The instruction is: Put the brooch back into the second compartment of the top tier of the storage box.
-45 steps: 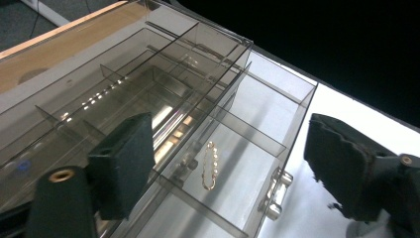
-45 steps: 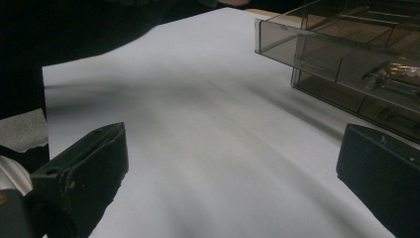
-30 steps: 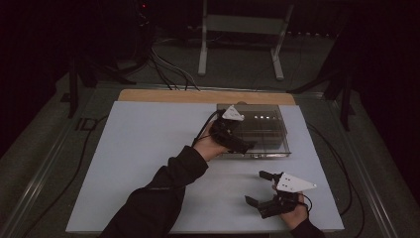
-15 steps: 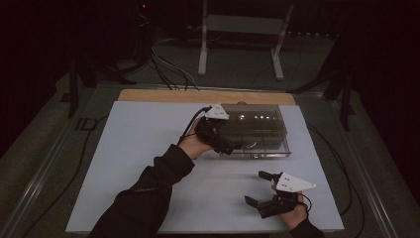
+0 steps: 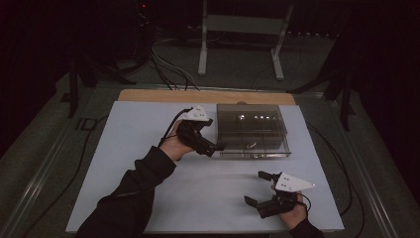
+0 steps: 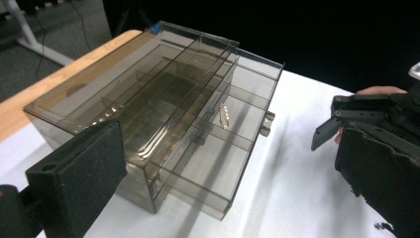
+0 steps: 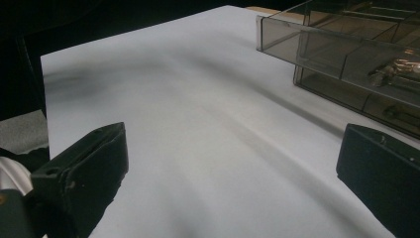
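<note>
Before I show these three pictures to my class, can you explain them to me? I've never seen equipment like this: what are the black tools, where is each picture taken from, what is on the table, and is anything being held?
No robot is at work here. A person holds a hand tool with two black jaws in each hand. The high view looks down on the table from above; the other two pictures come from small cameras riding on each tool, looking along its jaws.

On the white table top stands a smoky clear plastic drawer box, its drawer pulled partly out. A small metal piece lies in one drawer compartment.

The left gripper is at the box's left front corner, jaws open. Whether it touches the box is hard to tell. The right gripper sits nearer the person, apart from the box, jaws open over the bare table. Neither holds anything.
</note>
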`<state>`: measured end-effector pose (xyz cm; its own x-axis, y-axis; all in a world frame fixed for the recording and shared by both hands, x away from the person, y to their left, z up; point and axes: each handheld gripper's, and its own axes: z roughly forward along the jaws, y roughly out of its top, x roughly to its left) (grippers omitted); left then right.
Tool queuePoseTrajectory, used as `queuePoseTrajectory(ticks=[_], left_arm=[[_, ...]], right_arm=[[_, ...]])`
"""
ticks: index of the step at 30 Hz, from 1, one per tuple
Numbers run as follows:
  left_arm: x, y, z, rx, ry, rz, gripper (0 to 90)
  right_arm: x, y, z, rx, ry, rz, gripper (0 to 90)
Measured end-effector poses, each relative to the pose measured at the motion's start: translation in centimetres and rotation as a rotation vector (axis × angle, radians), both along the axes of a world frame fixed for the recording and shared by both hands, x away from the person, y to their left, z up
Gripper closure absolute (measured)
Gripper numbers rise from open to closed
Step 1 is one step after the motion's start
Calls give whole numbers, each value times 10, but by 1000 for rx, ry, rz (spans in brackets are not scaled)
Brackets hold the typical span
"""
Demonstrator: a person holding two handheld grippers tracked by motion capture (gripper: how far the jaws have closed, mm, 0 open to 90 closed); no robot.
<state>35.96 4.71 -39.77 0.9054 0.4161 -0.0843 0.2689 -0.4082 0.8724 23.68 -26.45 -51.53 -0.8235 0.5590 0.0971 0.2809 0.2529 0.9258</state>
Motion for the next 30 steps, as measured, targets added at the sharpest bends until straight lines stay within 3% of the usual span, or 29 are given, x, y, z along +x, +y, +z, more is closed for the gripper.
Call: queuePoseTrajectory(ticks=[10, 19, 20, 22, 26, 30], left_arm=[[-10, 28, -4, 0, -7, 25, 5], [-19, 50, -15, -9, -5, 66, 5], [-22, 55, -18, -4, -24, 88, 5], [-24, 62, -22, -16, -4, 90, 5], [-30, 73, -30, 0, -6, 103, 5], [-38, 85, -37, -24, -2, 117, 5]], right_arm=[[0, 1, 0, -3, -3, 0, 0], [-1, 1, 1, -4, -4, -1, 0], [-1, 1, 1, -3, -5, 0, 0], [0, 1, 0, -4, -2, 2, 0], [-1, 2, 0, -6, -3, 2, 0], [-1, 2, 0, -7, -3, 2, 0]])
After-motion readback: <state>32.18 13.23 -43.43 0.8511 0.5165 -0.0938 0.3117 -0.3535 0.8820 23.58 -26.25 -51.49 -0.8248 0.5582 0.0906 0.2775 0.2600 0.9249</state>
